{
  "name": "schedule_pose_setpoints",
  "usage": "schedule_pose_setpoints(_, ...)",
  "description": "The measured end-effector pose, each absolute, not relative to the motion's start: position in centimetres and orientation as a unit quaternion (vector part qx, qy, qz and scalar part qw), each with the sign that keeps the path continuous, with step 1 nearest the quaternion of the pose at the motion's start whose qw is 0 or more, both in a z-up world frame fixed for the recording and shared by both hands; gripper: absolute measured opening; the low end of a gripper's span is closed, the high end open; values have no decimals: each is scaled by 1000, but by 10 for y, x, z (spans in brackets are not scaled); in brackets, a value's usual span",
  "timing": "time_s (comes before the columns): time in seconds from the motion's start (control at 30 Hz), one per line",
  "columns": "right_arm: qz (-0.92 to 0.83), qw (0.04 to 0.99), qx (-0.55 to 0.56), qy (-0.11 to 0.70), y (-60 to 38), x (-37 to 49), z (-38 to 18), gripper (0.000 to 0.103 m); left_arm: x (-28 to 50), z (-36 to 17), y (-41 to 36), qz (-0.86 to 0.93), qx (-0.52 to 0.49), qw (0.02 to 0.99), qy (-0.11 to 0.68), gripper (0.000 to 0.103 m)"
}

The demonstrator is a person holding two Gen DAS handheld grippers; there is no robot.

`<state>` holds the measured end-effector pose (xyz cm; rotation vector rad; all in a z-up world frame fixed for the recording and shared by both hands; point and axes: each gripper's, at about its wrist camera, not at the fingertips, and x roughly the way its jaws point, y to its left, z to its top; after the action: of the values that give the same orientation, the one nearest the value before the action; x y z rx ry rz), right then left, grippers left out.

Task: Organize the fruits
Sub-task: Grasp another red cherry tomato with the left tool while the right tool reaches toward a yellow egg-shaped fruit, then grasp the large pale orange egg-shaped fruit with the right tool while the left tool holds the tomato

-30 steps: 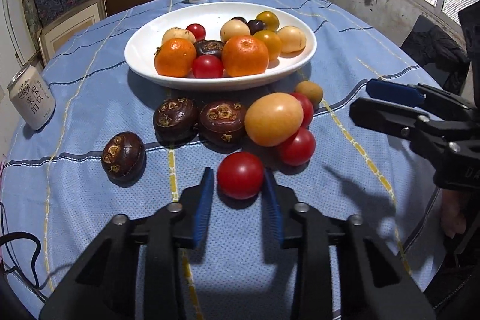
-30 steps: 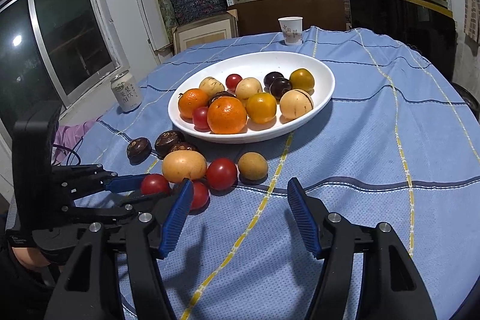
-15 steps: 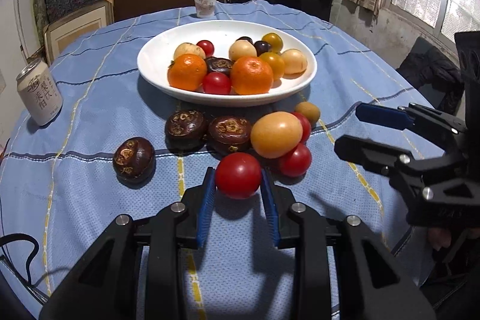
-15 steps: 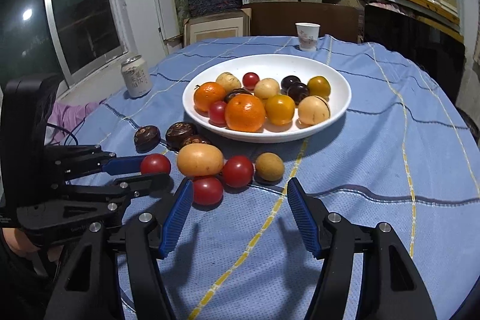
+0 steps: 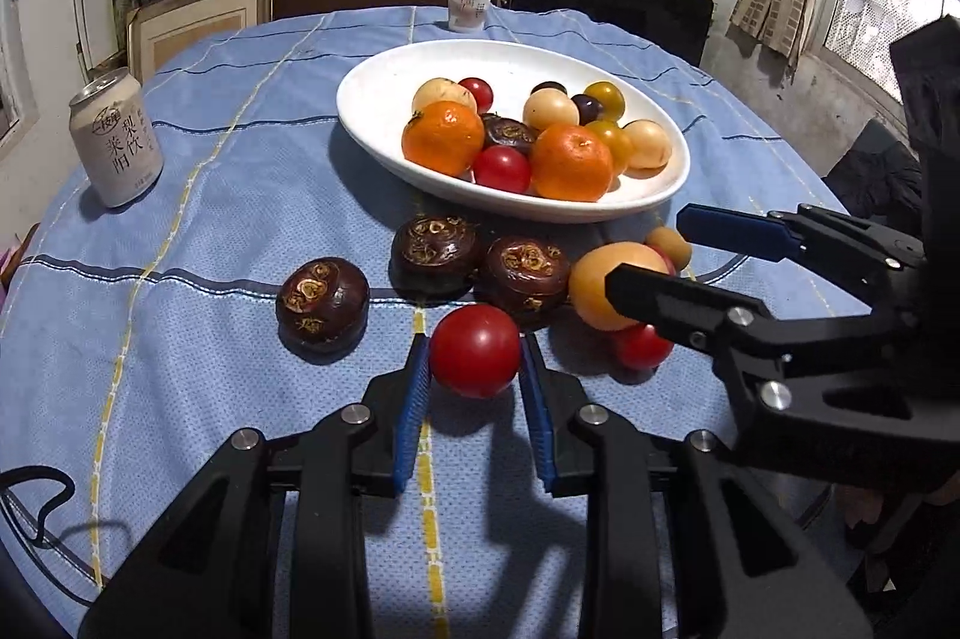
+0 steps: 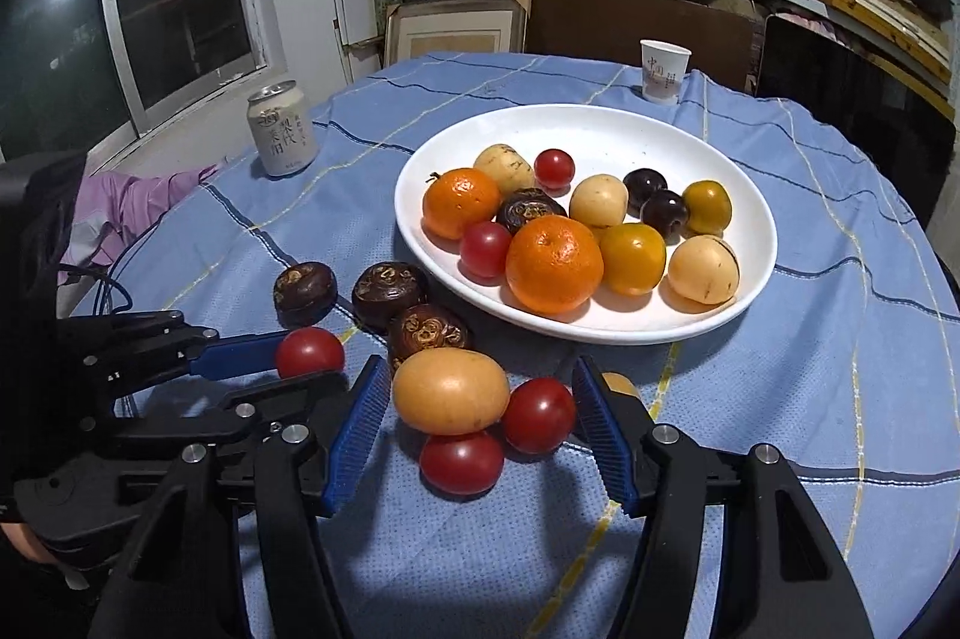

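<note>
On the blue cloth before the white bowl (image 6: 757,273), my stock: left gripper (image 5: 475,354), fingers clamped on one red tomato (image 5: 474,350), its shadow cast on the cloth beneath. Right gripper (image 6: 477,414), fingers spread wide around a tan oval fruit (image 6: 450,390) and two tomatoes, gripping none. Three dark brown fruits (image 5: 436,254) lie between bowl and grippers. Bowl holds oranges, tomatoes, plums.

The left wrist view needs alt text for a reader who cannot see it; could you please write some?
The left tongs grip a red tomato just above a blue tablecloth. Beyond it lie three dark brown fruits, a tan fruit and more tomatoes, then a white bowl piled with mixed fruit. The open right tongs reach in from the right.
</note>
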<state>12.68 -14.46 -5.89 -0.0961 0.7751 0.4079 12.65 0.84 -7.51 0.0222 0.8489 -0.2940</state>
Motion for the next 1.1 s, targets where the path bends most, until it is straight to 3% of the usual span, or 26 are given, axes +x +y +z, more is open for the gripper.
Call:
schedule_pose_setpoints(0.33, 205, 898, -62, 385, -135, 128, -66, 57, 128, -76, 14, -129, 2, 901, 414, 28)
schedule_pose_setpoints(0.43, 213, 897, -68, 381, -132, 125, -66, 42, 127, -75, 11, -131, 6, 901, 413, 29)
schedule_pose_setpoints(1.1, 203, 909, -50, 360, -152, 111, -59, 42, 127, -75, 10, -133, 4, 901, 414, 29)
